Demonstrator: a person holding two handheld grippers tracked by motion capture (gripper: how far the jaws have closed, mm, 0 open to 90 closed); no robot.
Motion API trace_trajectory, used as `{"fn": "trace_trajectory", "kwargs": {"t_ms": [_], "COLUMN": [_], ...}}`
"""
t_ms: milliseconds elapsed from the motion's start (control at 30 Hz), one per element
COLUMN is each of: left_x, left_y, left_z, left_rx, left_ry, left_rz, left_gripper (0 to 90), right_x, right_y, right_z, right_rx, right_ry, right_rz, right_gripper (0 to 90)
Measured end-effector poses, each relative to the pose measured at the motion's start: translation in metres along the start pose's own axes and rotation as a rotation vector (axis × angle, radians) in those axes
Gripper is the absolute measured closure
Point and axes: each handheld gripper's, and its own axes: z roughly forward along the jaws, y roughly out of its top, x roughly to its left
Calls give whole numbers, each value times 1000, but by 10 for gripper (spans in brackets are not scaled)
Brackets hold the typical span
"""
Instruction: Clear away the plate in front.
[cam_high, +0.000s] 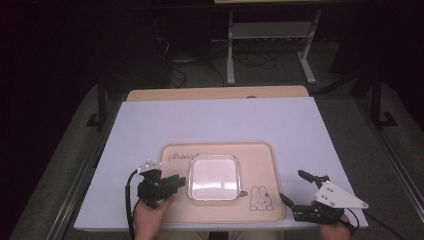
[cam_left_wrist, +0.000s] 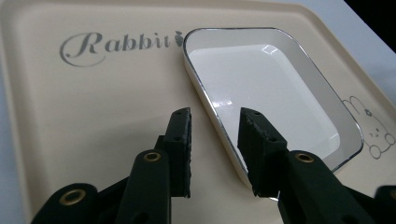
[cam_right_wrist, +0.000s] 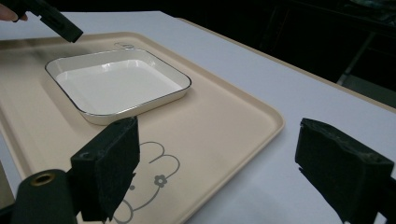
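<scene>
A beige tray (cam_high: 260, 155) lies on the near half of the white desk (cam_high: 215, 120), with its long side toward the person. The word "Rabbit" (cam_left_wrist: 116, 44) is printed in grey at the far left part of the tray, and a small rabbit drawing (cam_high: 261, 198) is at the near right corner. A white square dish (cam_high: 213, 177) with a thin dark rim sits on the tray, a little left of the middle. The dish is empty and shiny inside.

The left claw (cam_high: 181, 181) is held by the person's left hand (cam_high: 150, 216) over the left part of the tray. Its jaws are apart with a small gap. In the left gripper view the left claw (cam_left_wrist: 215, 140) stands around the near left edge of the dish: one jaw is outside the rim above the tray and the other is above the inside of the dish. I cannot tell if a jaw touches the rim.

The right claw (cam_high: 294, 187) is at the near right corner of the desk, just beside the right edge of the tray. Its jaws are wide apart and hold nothing. In the right gripper view one jaw of the right claw (cam_right_wrist: 219, 172) is above the rabbit drawing and the other is above the bare desk.

Behind the desk, on the dark floor, there are cables (cam_high: 250, 60) and the white legs of another table (cam_high: 270, 35).
</scene>
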Motion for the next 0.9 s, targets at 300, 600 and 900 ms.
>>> {"fn": "trace_trajectory", "kwargs": {"t_ms": [300, 600, 900], "left_x": [3, 11, 19], "left_y": [5, 9, 9], "left_z": [-8, -23, -36], "left_rx": [-5, -39, -60], "left_ry": [9, 21, 50], "left_rz": [111, 194, 279], "left_gripper": [609, 572, 499], "right_x": [0, -1, -3], "right_y": [0, -1, -1], "right_z": [1, 1, 0], "right_rx": [12, 12, 9], "right_ry": [-5, -10, -16], "right_rz": [7, 13, 21], "right_gripper": [130, 130, 130]}}
